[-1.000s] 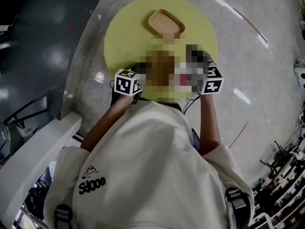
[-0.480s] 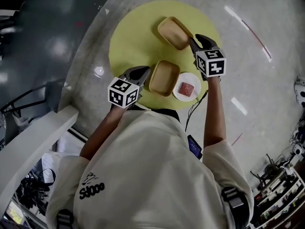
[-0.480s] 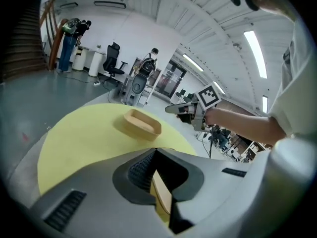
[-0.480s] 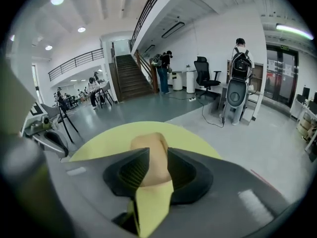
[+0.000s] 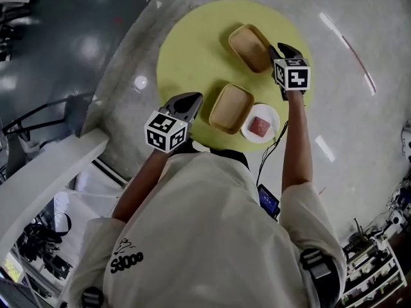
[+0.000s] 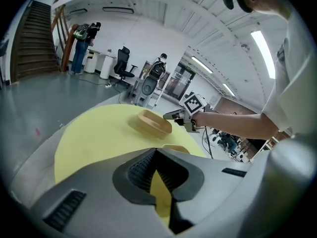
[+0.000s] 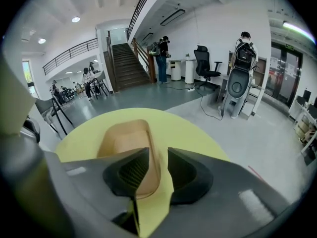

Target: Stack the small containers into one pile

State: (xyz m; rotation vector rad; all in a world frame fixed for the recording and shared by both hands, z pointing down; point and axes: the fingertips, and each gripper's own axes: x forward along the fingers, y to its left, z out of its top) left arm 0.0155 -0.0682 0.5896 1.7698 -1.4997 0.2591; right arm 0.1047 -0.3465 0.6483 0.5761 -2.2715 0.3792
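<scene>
On the round yellow desk (image 5: pixel 186 43), my right tongs (image 7: pixel 157 162), jaws just opened wide, straddle one long wall of the far tan plastic container (image 7: pixel 124 138) without pinching yet. My left tongs (image 6: pixel 154 158) are pressed together, empty, near the closer tan container (image 5: pixel 231 108). Next, I reckon: squeeze that wall, lift, nest it there.

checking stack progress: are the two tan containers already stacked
No, the far container and the near container lie apart on the yellow mat.
</scene>
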